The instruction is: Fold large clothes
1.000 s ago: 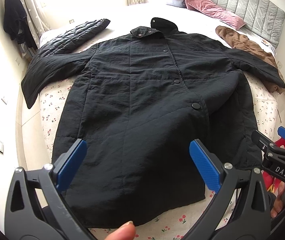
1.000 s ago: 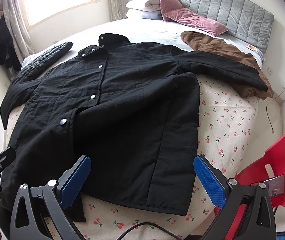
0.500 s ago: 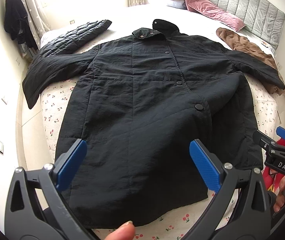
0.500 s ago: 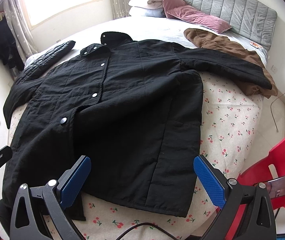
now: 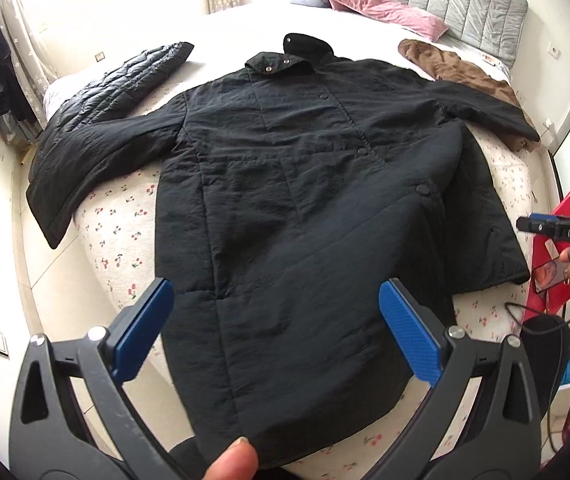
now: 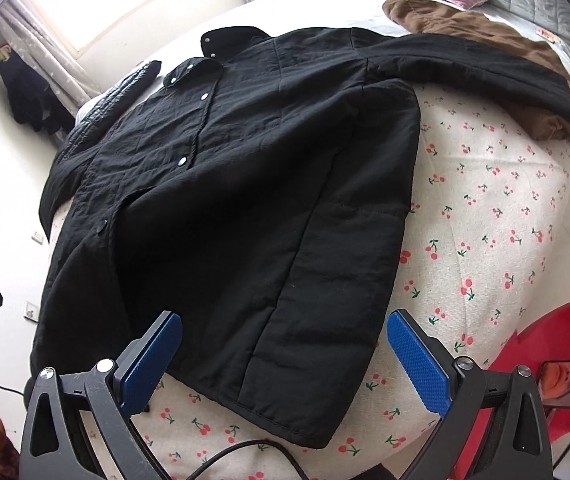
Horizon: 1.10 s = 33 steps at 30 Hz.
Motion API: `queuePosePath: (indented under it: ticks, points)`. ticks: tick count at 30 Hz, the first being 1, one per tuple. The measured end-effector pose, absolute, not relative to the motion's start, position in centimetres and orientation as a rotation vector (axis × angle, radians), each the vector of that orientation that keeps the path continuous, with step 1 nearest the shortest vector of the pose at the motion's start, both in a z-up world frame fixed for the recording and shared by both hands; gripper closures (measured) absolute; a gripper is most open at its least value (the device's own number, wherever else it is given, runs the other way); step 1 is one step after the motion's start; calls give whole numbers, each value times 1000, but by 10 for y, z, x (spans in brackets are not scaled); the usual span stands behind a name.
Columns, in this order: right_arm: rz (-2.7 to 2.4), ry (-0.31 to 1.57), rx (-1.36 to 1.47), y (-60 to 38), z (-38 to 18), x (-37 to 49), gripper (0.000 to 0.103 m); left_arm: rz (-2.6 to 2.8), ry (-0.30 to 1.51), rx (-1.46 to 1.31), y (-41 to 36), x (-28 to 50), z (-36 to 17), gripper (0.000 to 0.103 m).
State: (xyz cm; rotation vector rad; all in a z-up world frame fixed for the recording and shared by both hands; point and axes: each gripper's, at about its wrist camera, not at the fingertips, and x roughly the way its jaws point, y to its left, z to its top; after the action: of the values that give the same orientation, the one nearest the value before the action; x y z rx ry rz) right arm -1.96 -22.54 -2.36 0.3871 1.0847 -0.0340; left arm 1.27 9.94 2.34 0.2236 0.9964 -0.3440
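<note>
A long black quilted coat (image 5: 305, 208) lies spread flat, front up and snapped shut, on the cherry-print bed (image 5: 121, 232); it also shows in the right wrist view (image 6: 245, 200). Its sleeves stretch out to both sides. My left gripper (image 5: 273, 328) is open and empty, held above the coat's hem. My right gripper (image 6: 285, 356) is open and empty above the hem's right corner. The right gripper's side (image 5: 557, 228) shows at the left view's right edge.
A shiny black puffer jacket (image 5: 125, 80) lies at the bed's far left. A brown garment (image 6: 485, 40) lies under the coat's right sleeve. Pink pillows (image 5: 385, 4) lean on a grey headboard. A red chair (image 6: 557, 360) stands at the bed's right.
Both grippers have pulled back and shifted: the left view now shows more of the hem and floor, and the right view has swung down toward the coat's lower right corner. The coat has not moved.
</note>
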Motion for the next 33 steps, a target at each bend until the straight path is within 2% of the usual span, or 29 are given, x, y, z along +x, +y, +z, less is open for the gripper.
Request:
queuePosePath:
  ticks: [4,9,20,26,33]
  points:
    - [88,1096,549,-252,-43,-21,1,-310,1110,164,143,27,3,1]
    - [145,1128,705,-269,-75,-23,13,-357,1243,-7,189,33,-42,1]
    - [96,1128,634,-245,-84,-20,26,-505,1286,-327,232,30,-97,8]
    - [30,1117,593,-254,-69,-31,25,-621,1272,-341,219,18,-93,9]
    - [28,1158,655,-244,-92,-20,24,-663,1310,-347,209,23,-99,9]
